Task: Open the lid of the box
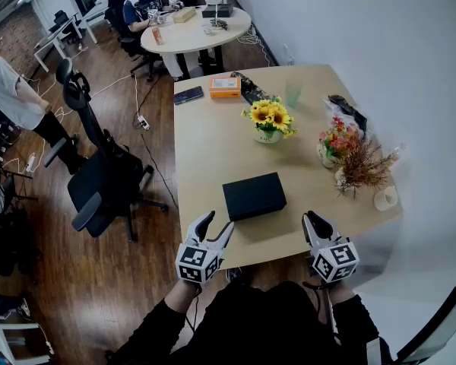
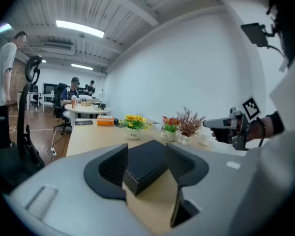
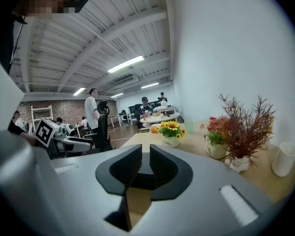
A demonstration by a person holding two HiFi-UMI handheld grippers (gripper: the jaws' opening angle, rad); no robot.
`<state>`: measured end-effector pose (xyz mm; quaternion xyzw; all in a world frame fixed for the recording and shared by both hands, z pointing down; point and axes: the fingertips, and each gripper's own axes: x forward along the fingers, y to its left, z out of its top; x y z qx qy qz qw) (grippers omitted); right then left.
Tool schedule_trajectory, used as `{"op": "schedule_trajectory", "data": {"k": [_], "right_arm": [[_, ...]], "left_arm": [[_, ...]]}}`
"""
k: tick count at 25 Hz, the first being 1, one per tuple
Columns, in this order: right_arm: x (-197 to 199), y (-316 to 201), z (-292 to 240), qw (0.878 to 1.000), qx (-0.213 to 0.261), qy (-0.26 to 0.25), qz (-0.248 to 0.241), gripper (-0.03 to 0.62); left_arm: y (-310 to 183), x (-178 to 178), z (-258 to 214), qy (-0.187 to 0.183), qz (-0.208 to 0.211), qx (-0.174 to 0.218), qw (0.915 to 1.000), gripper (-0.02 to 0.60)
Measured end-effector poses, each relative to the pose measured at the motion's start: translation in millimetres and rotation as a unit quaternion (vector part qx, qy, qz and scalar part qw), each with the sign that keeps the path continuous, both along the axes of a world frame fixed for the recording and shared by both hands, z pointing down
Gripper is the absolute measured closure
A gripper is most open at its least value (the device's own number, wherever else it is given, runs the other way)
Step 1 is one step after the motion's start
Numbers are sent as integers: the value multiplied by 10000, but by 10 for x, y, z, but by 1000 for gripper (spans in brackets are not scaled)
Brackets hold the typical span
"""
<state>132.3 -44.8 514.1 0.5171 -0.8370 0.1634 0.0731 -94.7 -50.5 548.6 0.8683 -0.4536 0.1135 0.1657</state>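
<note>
A flat black box (image 1: 254,195) lies closed on the wooden table (image 1: 205,150), near its front edge. My left gripper (image 1: 216,223) hovers at the table's front edge just left of the box, jaws open and empty. In the left gripper view the box (image 2: 147,167) lies just beyond the left gripper (image 2: 147,151), framed by its jaws, and the pads do not touch it. My right gripper (image 1: 311,220) is at the front edge to the right of the box, jaws nearly together with nothing between them. The right gripper view shows the right gripper (image 3: 141,156) with only a thin slit.
Behind the box stand a sunflower pot (image 1: 268,120), a red flower pot (image 1: 336,143), dried twigs (image 1: 361,169) and a white cup (image 1: 385,198). An orange box (image 1: 225,87) and a phone (image 1: 188,95) lie at the far end. A black office chair (image 1: 99,173) stands left of the table.
</note>
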Motion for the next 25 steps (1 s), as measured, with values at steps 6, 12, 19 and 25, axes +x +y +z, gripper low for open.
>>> {"op": "schedule_trajectory", "data": {"k": [6, 12, 19, 25], "right_arm": [[-302, -661, 472, 9961, -688, 18, -560, 491], [-357, -1137, 727, 9895, -1074, 19, -963, 457], [-463, -1336, 932, 9808, -1474, -224, -1258, 413], [-532, -1314, 1207, 9721, -1899, -201, -1366, 367]], "left_arm": [[-509, -42, 561, 222, 16, -952, 9952, 320], [-682, 74, 782, 407, -174, -1397, 9892, 268], [-839, 199, 960, 399, -266, -1702, 9842, 267], [-886, 267, 1062, 201, -290, -1763, 9837, 264]]}}
